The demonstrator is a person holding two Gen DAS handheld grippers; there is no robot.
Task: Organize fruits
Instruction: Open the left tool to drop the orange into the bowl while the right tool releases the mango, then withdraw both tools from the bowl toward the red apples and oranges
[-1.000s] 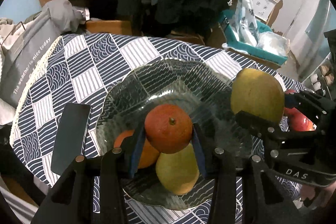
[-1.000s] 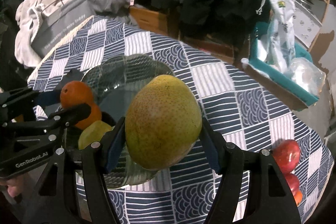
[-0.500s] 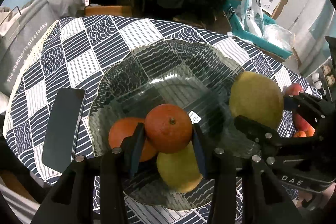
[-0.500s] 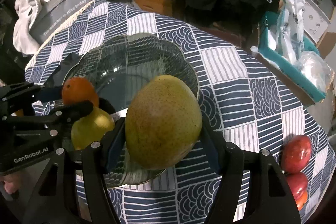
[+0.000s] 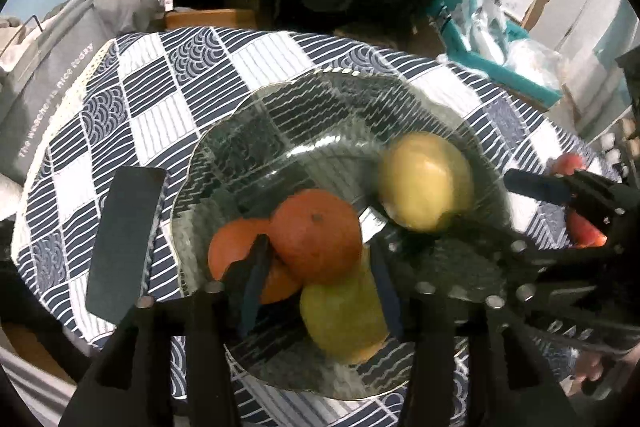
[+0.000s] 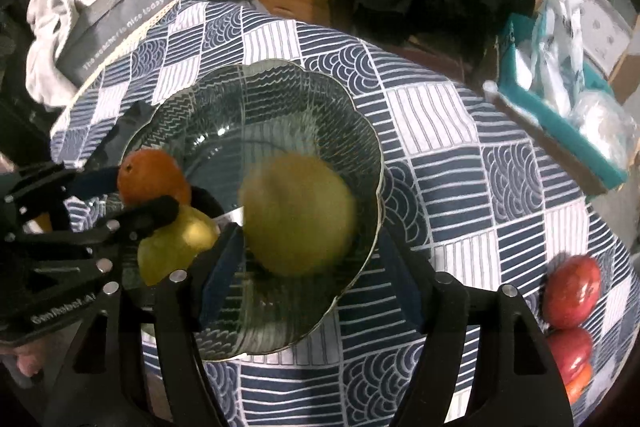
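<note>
A clear glass bowl (image 5: 248,99) (image 6: 360,115) stands on the patterned tablecloth. In it an orange (image 5: 316,235) (image 6: 152,175) rests on a second orange (image 5: 228,247) and a yellow-green pear (image 5: 340,323) (image 6: 176,247). My left gripper (image 5: 318,247) straddles the top orange; its jaws are opening and the pads stand just off the fruit. A large yellow-green mango (image 6: 298,215) (image 5: 424,183), blurred, sits low in the bowl ahead of my right gripper (image 6: 310,239), whose jaws are opening with the mango clear of them.
Red apples (image 6: 572,291) lie on the cloth to the right of the bowl. A black phone (image 5: 124,243) lies left of it. A grey bag (image 5: 44,99) sits beyond the table's left edge, and a teal tray (image 6: 560,123) with plastic bags at the far right.
Both grippers tipped down over the bowl. The left jaws parted from the orange, now resting on the other fruit. The right jaws parted and the mango dropped out into the bowl.
</note>
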